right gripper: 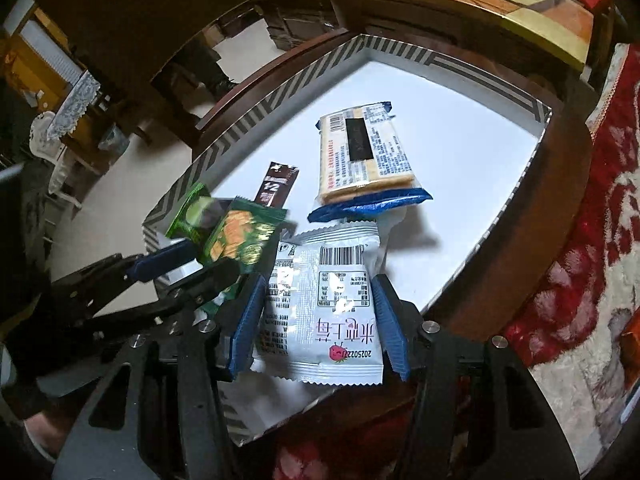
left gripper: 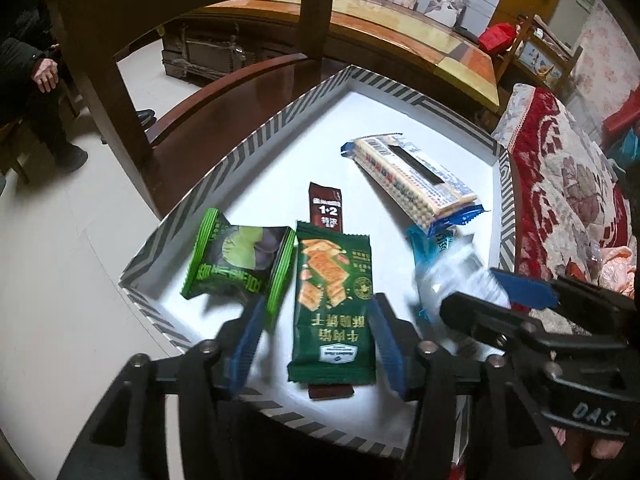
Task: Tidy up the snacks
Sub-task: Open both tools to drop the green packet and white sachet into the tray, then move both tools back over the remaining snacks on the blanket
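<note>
A white box with a grey striped rim [left gripper: 224, 168] [right gripper: 256, 112] holds several snacks. My left gripper [left gripper: 316, 344] is shut on a dark green cracker packet [left gripper: 334, 308] [right gripper: 244, 240], held just above the box floor. My right gripper [right gripper: 318, 324] is shut on a white strawberry snack packet [right gripper: 320, 312], which shows blurred in the left wrist view [left gripper: 452, 280]. In the box lie a green-and-black packet [left gripper: 236, 260] [right gripper: 192, 216], a brown stick sachet [left gripper: 326, 210] [right gripper: 278, 188] and a long blue-ended biscuit pack [left gripper: 416, 180] [right gripper: 362, 156].
The box sits on a dark wooden chair seat [left gripper: 240, 96]. A red patterned blanket [left gripper: 560, 184] [right gripper: 600, 240] lies to the right. A wooden table [left gripper: 400, 28] stands behind. A seated person [left gripper: 32, 72] is at far left. Pale floor [left gripper: 60, 280] lies left.
</note>
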{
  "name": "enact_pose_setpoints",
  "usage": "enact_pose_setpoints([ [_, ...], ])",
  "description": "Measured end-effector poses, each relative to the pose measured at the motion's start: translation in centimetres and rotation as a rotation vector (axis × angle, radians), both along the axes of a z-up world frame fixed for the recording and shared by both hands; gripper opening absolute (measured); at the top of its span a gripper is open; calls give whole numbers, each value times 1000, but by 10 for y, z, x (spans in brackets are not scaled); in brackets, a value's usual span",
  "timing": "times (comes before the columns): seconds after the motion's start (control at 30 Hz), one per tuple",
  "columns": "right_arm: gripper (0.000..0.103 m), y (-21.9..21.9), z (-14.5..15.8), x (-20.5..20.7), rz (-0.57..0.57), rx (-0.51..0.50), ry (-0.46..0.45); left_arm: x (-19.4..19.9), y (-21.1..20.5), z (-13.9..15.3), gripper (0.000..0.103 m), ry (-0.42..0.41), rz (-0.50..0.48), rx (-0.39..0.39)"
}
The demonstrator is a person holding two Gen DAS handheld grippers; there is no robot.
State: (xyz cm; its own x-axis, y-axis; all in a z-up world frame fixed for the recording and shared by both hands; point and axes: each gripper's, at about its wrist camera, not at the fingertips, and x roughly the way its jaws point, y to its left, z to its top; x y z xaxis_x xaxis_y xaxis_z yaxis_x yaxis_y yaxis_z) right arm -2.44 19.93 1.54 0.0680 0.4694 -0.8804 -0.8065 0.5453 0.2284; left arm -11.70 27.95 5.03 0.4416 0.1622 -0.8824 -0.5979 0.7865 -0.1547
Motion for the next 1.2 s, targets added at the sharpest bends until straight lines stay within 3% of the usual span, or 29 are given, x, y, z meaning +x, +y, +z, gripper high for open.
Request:
enact_pose_setpoints([
  [0.2, 55, -10, 4, -3, -25, 24, 20, -3, -2, 6, 74, -7, 5, 19],
  [0.67, 55, -84, 42, -17, -107, 129, -40, 7, -41, 35, 83, -62, -49, 58],
  [1.2, 55, -218, 49, -8, -334, 136, -101, 48, -139, 47, 87, -67, -272, 60],
])
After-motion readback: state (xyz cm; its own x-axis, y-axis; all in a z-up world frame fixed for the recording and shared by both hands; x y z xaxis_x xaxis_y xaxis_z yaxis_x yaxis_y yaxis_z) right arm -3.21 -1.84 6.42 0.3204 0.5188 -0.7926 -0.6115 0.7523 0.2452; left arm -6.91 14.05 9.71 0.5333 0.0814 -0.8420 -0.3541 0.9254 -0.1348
